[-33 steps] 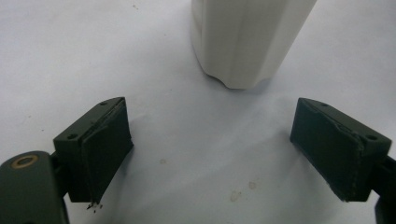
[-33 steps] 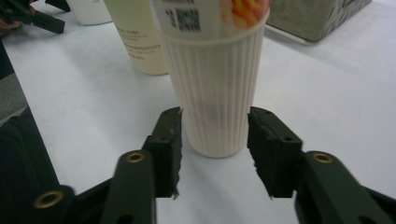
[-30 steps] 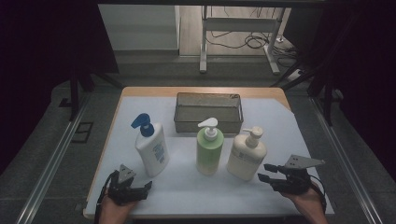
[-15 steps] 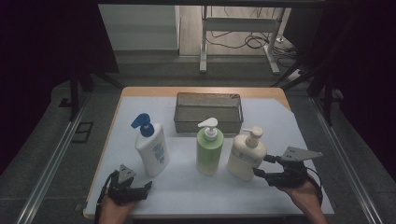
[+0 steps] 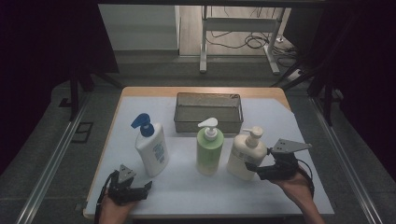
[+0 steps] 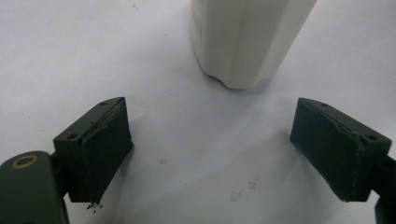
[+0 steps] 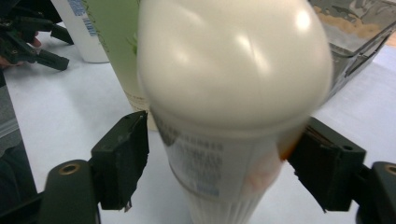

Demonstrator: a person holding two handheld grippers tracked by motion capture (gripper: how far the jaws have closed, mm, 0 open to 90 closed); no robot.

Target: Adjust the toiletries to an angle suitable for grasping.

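Cream pump bottle (image 5: 246, 152) stands upright on the tabletop (image 5: 299, 126), long axis vertical, nozzle pointing right (toward the basket's (image 5: 208, 113) near corner); right tool (image 5: 256, 167), jaws just opening, straddles it without gripping. Left tool (image 5: 140, 189) gapes empty.

Glossy smooth plastic on the cream bottle (image 7: 233, 70) — matt white sheet (image 5: 289, 116) over wood table (image 5: 196, 90); metal mesh basket (image 5: 208, 112).
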